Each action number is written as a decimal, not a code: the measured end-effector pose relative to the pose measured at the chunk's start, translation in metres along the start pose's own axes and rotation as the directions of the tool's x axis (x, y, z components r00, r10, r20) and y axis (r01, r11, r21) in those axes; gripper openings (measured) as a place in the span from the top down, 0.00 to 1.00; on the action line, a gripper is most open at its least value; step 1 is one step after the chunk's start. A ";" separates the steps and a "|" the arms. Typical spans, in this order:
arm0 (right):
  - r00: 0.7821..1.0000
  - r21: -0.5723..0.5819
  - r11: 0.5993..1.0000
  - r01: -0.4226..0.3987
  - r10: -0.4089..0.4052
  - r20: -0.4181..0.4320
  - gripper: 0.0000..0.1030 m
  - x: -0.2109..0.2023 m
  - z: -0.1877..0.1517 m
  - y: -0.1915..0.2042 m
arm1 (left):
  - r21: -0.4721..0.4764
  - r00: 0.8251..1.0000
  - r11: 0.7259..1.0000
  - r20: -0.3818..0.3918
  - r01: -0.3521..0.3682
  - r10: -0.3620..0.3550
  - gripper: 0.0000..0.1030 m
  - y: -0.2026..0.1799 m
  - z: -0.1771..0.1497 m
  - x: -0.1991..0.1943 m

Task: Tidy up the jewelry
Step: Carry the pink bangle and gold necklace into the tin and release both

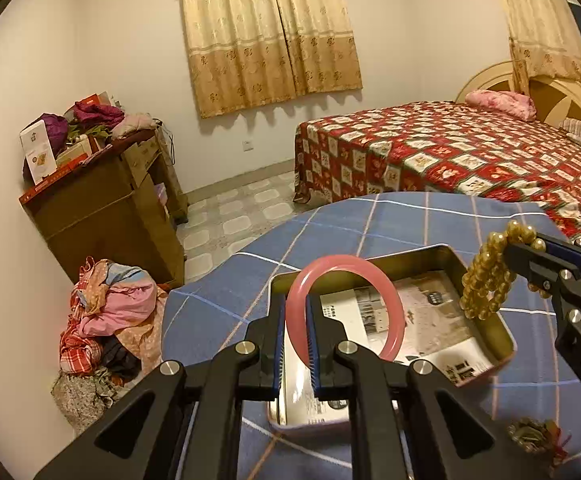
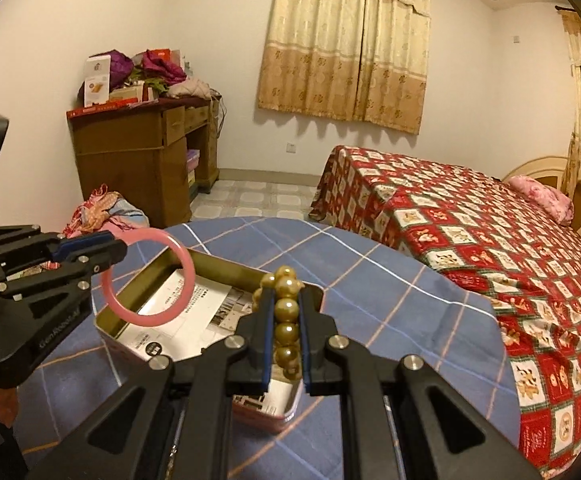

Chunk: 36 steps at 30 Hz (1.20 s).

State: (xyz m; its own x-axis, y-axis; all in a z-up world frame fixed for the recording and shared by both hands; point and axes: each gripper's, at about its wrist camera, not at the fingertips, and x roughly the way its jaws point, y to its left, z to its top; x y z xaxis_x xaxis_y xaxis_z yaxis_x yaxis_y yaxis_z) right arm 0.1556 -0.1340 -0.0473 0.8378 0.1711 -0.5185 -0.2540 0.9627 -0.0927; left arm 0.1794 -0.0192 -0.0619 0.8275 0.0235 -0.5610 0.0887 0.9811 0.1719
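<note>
We are midway, by our reading: both pieces of jewelry are lifted, and neither yet lies in the tin [image 1: 486,300]. Our left tongs [image 1: 295,344] are clenched on the pink bangle [image 1: 390,300], which stands upright in the air above the near left part of the tin. Our right tongs [image 2: 285,332] are clamped on the gold bead bracelet [image 2: 286,308], whose loops dangle over the tin's right rim.

The tin is an open, shallow metal box with a gold inner wall, sitting on the desk [image 2: 390,280], which is covered in a blue checked cloth. Inside it we see only a printed paper sheet [image 1: 430,312] lying flat on the bottom; no jewelry shows there.

What is left, as we judge it, is to lower each piece into the tin and let go. One more small gold ornament [image 1: 534,436] lies on the cloth near the tin's right side and seems yet to be gathered; its details are too blurred to name.
</note>
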 end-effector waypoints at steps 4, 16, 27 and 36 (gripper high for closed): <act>1.000 -0.017 1.000 0.007 -0.007 -0.022 0.87 0.014 0.001 0.003 | 0.019 1.000 1.000 -0.012 -0.021 0.021 0.91 -0.003 -0.001 0.012; 0.990 -0.067 0.996 0.054 -0.062 -0.128 0.87 0.055 -0.008 0.013 | 0.055 0.994 0.995 -0.062 -0.083 0.087 0.90 -0.008 -0.010 0.045; 0.977 -0.101 0.991 0.091 -0.108 -0.185 0.76 0.065 -0.021 0.015 | 0.033 0.983 0.997 -0.166 -0.077 0.081 0.76 -0.010 -0.032 0.063; 0.967 -0.168 0.979 0.116 -0.150 -0.207 0.78 0.064 -0.029 0.021 | 0.029 0.986 0.998 -0.154 -0.058 0.061 0.68 -0.018 -0.038 0.052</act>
State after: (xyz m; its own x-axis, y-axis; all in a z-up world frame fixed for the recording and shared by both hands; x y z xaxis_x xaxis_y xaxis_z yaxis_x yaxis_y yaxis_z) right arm 0.1900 -0.1087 -0.1072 0.7478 -0.0226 -0.6635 -0.2324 0.9272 -0.2936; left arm 0.2000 -0.0284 -0.1253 0.7362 0.1129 -0.6673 0.0566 0.9722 0.2270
